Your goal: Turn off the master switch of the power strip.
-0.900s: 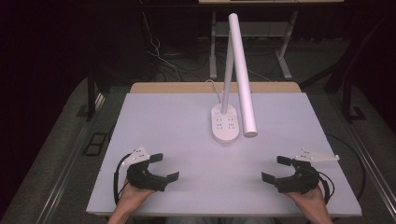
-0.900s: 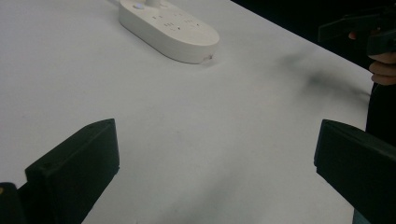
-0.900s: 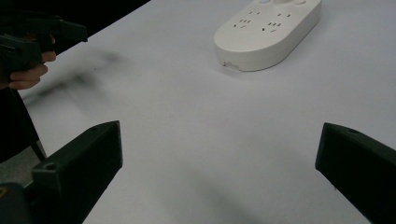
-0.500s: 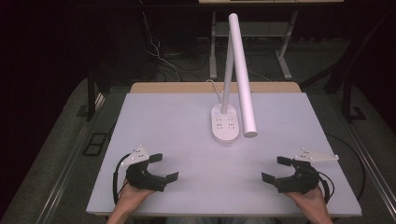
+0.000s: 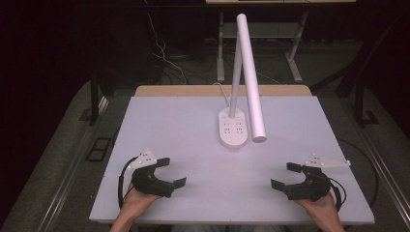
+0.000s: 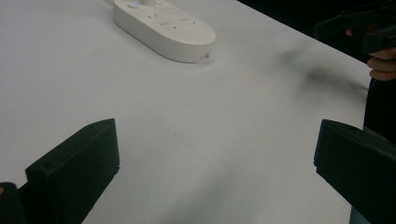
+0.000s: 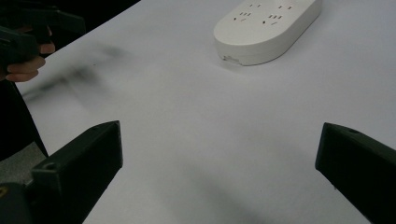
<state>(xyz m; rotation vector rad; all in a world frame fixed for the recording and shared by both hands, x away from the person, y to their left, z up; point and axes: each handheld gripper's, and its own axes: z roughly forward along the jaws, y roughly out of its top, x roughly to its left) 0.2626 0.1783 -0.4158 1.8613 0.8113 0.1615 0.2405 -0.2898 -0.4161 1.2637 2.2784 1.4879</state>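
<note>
A white desk lamp (image 5: 250, 72) stands on an oval white base with sockets (image 5: 234, 129) at the middle of the white table (image 5: 183, 121); its tube head slants down to the right. The same base (image 6: 164, 28) lies far ahead in the left gripper view and shows again as the base (image 7: 267, 28) in the right gripper view. My left gripper (image 5: 171, 171) rests near the front left edge, open and empty. My right gripper (image 5: 285, 176) rests near the front right edge, open and empty too. Both point inward toward the table's middle.
A wooden strip (image 5: 193, 91) runs along the table's far edge. Cables (image 5: 164, 58) and desk legs (image 5: 220, 48) stand on the dark floor behind. In the left gripper view the other hand (image 6: 383, 63) shows at far right; in the right gripper view the other hand (image 7: 23, 65) shows at far left.
</note>
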